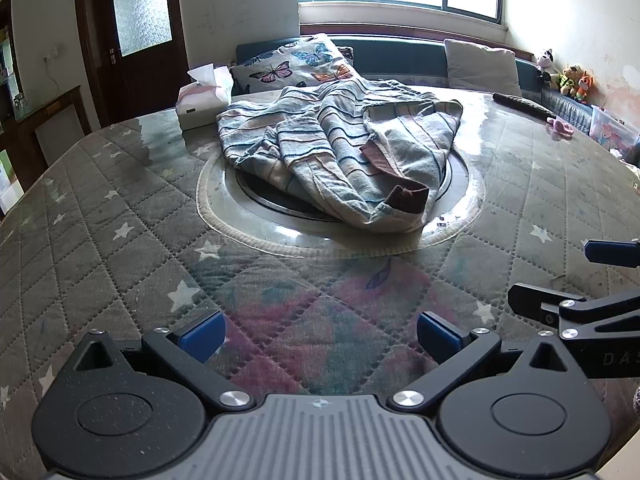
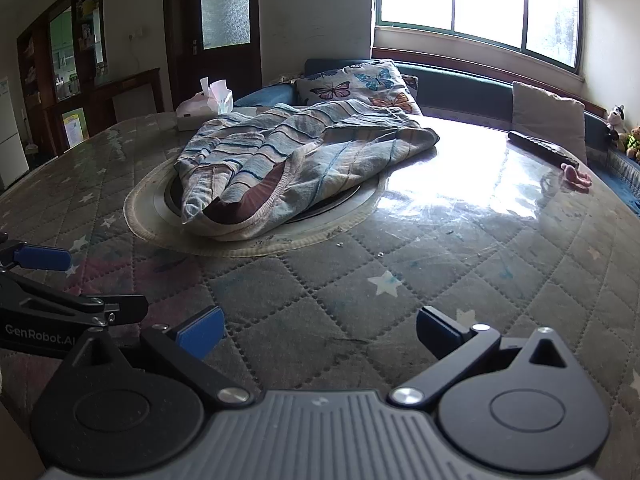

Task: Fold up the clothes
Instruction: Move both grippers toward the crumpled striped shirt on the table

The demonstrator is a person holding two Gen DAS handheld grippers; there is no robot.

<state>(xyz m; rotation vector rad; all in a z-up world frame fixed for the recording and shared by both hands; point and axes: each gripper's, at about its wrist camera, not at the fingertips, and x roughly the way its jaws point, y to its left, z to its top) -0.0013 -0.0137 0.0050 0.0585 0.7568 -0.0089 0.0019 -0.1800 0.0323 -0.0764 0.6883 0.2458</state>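
Jaws wide on both grippers, nothing held. Left gripper (image 1: 320, 338) and right gripper (image 2: 320, 334) sit side by side, low over the near part of the table (image 1: 100, 208), both aimed forward at the garment. Each shows at the edge of the other's view, so they're close together.

Striped garment (image 1: 340, 148) lies crumpled in a heap on the round centre insert of the table, well ahead of both sets of jaws, not touched. Long axis runs roughly from the near end, where a brown-lined cuff or hem (image 1: 408, 198) sticks up, back toward the far side near the butterfly pillow (image 1: 296, 62).

From the left gripper the heap is dead ahead, slightly right. From the right gripper it's ahead and to the left, the brown-lined edge (image 2: 256, 196) facing it. Neither is clearly nearer; about equal.

Judgement: folding not started. Next move likely needs both to reach forward and spread the heap flat first.
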